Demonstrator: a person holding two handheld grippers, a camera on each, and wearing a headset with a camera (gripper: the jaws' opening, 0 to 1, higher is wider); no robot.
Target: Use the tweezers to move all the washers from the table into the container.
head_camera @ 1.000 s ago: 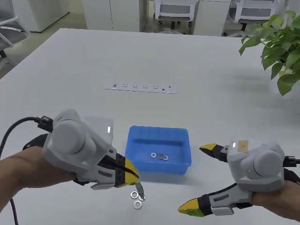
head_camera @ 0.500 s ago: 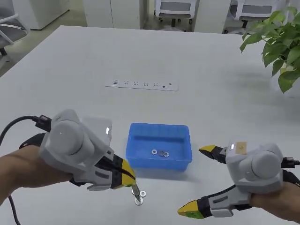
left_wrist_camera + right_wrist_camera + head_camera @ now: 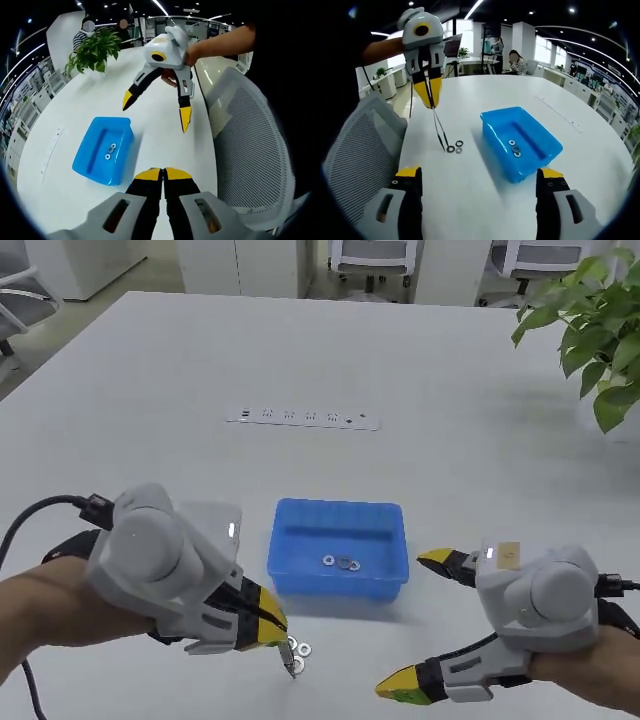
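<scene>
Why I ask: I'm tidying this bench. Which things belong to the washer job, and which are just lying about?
Job: tweezers, gripped by the left tongs; loose washers on the table; blue container with sorted washers; right tongs, open.
Lying about: power strip; potted plant; office chairs.

White table (image 3: 450, 440); leafy plant (image 3: 590, 330) at its edge; office chairs (image 3: 370, 255) beyond; ceiling strip-lights (image 3: 475, 7).
</scene>
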